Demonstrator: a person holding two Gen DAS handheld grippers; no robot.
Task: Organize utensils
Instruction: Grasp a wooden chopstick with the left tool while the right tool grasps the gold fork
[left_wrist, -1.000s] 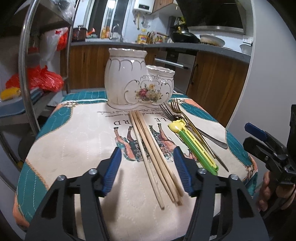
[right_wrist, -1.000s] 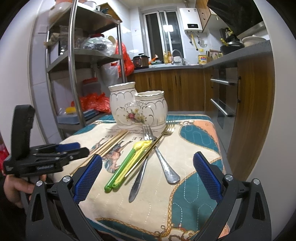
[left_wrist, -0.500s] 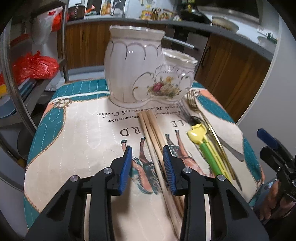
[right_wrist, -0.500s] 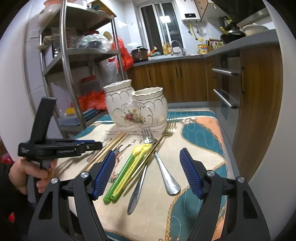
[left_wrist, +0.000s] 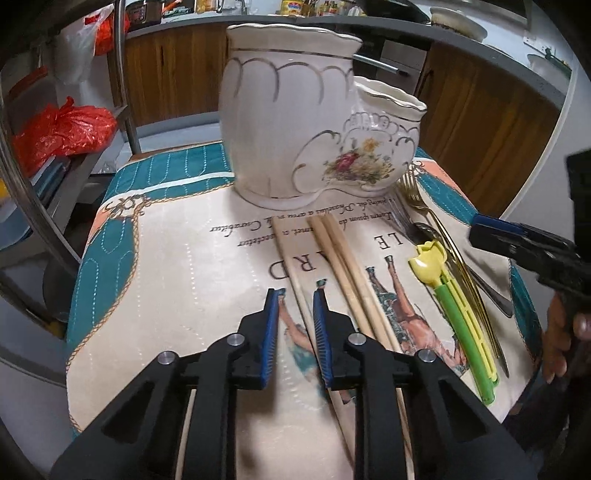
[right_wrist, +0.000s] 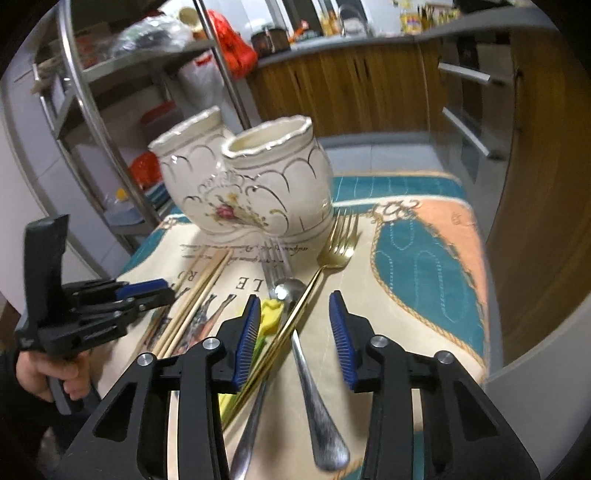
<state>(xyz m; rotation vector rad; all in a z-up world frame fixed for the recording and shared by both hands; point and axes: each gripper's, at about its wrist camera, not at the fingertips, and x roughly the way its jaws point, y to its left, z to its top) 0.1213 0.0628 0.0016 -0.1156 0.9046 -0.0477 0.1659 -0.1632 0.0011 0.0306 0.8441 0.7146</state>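
Chopstick (left_wrist: 295, 273) between closing left gripper (left_wrist: 295, 295) pads; right-wrist view alone shows closing right gripper (right_wrist: 293, 306) straddling gold fork (right_wrist: 314, 280).

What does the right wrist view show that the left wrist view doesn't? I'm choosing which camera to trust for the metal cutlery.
Only the right wrist view shows the silver spoon's whole handle and the gold fork unobstructed, both between the closing right gripper's jaws, untouched, plus the holder's open mouth.

Only the left wrist view shows one chopstick lying between the closing left gripper's jaws, and the green-and-yellow utensil full length.

Both show the ceramic holder, the chopsticks, the cutlery and the printed tablecloth.
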